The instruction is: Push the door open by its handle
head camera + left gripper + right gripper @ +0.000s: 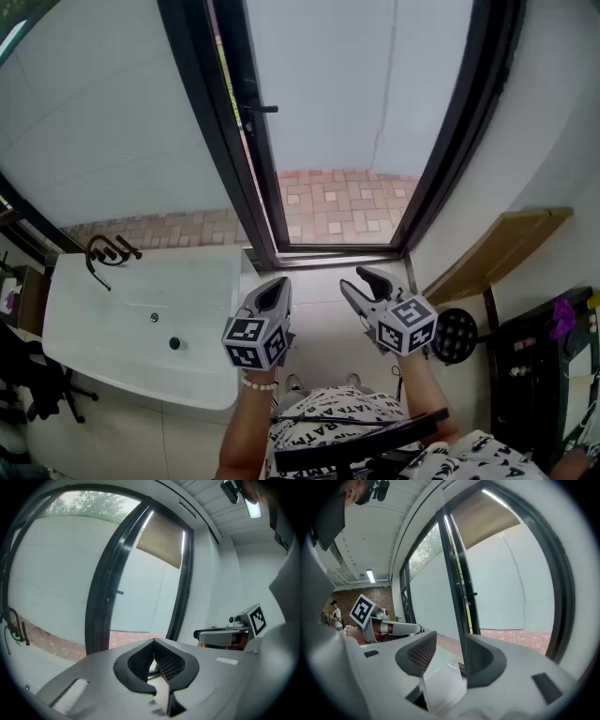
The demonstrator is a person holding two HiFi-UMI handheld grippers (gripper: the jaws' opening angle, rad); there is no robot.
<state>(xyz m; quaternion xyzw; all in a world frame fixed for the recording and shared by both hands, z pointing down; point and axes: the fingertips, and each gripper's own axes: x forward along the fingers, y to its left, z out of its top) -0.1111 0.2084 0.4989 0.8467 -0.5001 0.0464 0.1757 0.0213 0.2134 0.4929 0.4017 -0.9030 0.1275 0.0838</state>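
Door: black-framed glass door [258, 178], straight ahead and well beyond both grippers. I can't tell whether it's latched or ajar.
Handle: short black lever [262, 109] on the door's stile, sticking out sideways.
Handling: probably heavy and stiff on its hinges. The lever looks rigid, maybe slick.
Hold: take or press the lever near its root and push steadily.
Left gripper [272, 292]: jaws together, empty.
Right gripper [359, 279]: jaws well apart, nothing between.
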